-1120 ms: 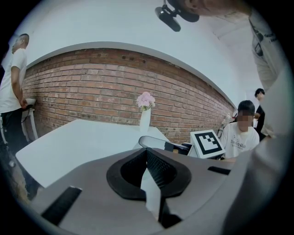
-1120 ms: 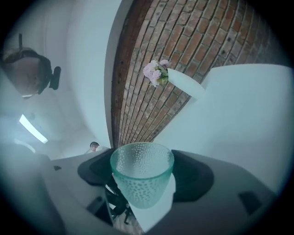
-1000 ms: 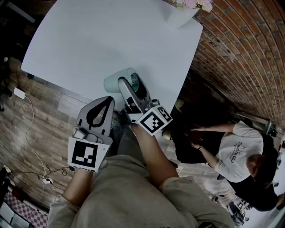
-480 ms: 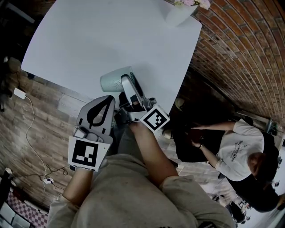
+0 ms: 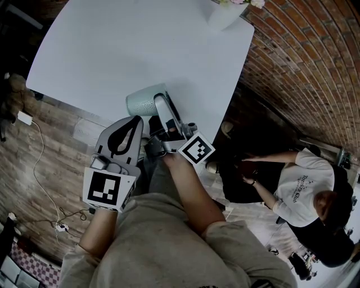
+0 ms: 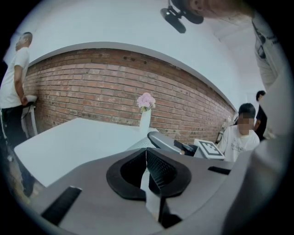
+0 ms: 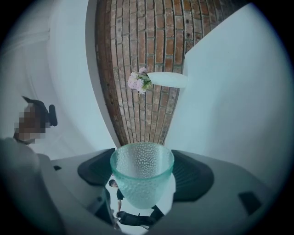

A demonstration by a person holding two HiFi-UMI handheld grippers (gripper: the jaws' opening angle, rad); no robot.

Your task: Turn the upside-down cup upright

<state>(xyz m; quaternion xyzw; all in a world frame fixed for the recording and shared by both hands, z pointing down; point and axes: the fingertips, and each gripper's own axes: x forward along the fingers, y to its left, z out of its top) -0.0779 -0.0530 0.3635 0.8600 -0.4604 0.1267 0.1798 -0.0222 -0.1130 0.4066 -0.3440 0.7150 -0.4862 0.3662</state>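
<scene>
- While the right gripper [image 5: 161, 107] clamped the cup [image 7: 142, 174], its long axis lay level, crosswise to the jaws.
- The left gripper [image 6: 146, 172] hung beside, jaws together, empty.

Beyond the cup [image 5: 143, 102] at its near edge, the white table [image 5: 129, 50] lies wide open. Only a vase [image 5: 221, 16] stands at the far corner, close beside the brick wall [image 5: 304, 67].
</scene>
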